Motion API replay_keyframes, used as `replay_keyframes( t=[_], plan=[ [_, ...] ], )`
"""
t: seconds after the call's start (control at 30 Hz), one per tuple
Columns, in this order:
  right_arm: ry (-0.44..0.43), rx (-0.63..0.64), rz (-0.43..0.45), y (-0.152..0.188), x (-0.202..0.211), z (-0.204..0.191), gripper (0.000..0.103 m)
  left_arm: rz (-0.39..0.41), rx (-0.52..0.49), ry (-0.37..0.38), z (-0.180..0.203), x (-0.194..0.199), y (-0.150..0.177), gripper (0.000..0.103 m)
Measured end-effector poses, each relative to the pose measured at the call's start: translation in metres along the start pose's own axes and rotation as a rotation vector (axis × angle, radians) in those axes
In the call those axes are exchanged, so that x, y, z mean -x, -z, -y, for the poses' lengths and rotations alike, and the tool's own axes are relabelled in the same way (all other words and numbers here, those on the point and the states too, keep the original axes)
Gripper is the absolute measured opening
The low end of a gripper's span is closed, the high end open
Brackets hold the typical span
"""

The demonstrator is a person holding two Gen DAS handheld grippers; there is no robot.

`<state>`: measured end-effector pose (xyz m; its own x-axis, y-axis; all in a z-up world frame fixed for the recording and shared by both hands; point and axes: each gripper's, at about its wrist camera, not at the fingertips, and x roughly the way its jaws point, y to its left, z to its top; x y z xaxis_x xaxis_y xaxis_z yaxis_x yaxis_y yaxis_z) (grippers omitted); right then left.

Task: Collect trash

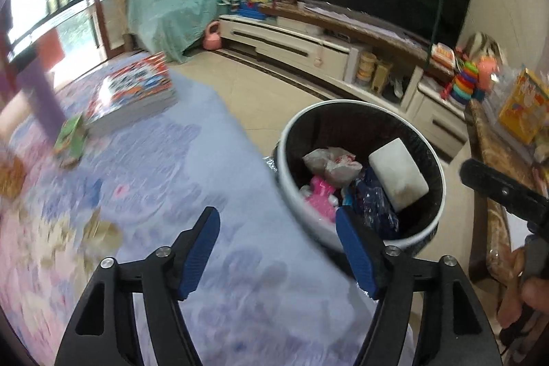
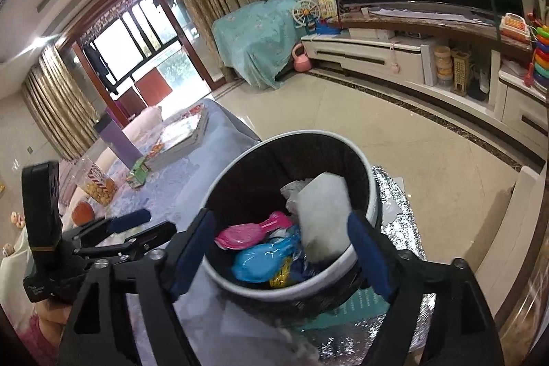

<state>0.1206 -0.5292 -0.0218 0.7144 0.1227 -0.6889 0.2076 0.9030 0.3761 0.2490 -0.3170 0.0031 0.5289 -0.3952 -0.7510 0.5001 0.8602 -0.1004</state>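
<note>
Trash bin (image 1: 360,112) holds white block (image 1: 398,174), pink wrapper (image 2: 254,230); both jaws wide, empty.

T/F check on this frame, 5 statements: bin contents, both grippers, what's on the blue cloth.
1. The trash bin already holds items, including a white block and a pink wrapper. True.
2. The left gripper is shut on a piece of trash. False: it is open with nothing between its fingers.
3. The right gripper is open above the bin. True.
4. The bin has a lid closed on top. False: its top is open, contents visible.
5. A stack of books lies on the blue cloth. True.
</note>
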Motion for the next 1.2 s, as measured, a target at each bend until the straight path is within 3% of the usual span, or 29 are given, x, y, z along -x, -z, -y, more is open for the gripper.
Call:
replay_keyframes(
  t=[0.3,0.63,0.7,0.77,0.87,1.2],
  plan=[
    [-0.015,-0.064,0.043,0.045,0.029,-0.034,0.094,0.115,0.128,-0.030,-0.037,0.076,0.076,0.079],
    [0.043,0.061,0.157,0.085,0.067,-0.096,0.095,0.268,0.140,-0.100,-0.043,0.159,0.130,0.080],
    [0.052,0.097,0.206,0.085,0.082,-0.110,0.095,0.306,0.130,-0.125,-0.040,0.175,0.140,0.083],
    [0.055,0.127,0.273,0.087,0.098,-0.121,0.103,0.352,0.123,-0.160,-0.037,0.189,0.152,0.097],
    [0.085,0.178,0.379,0.099,0.117,-0.134,0.103,0.410,0.113,-0.229,-0.031,0.200,0.172,0.102],
    [0.154,0.210,0.392,0.130,0.100,-0.138,0.103,0.480,0.090,-0.363,-0.012,0.199,0.208,0.103]
  ],
)
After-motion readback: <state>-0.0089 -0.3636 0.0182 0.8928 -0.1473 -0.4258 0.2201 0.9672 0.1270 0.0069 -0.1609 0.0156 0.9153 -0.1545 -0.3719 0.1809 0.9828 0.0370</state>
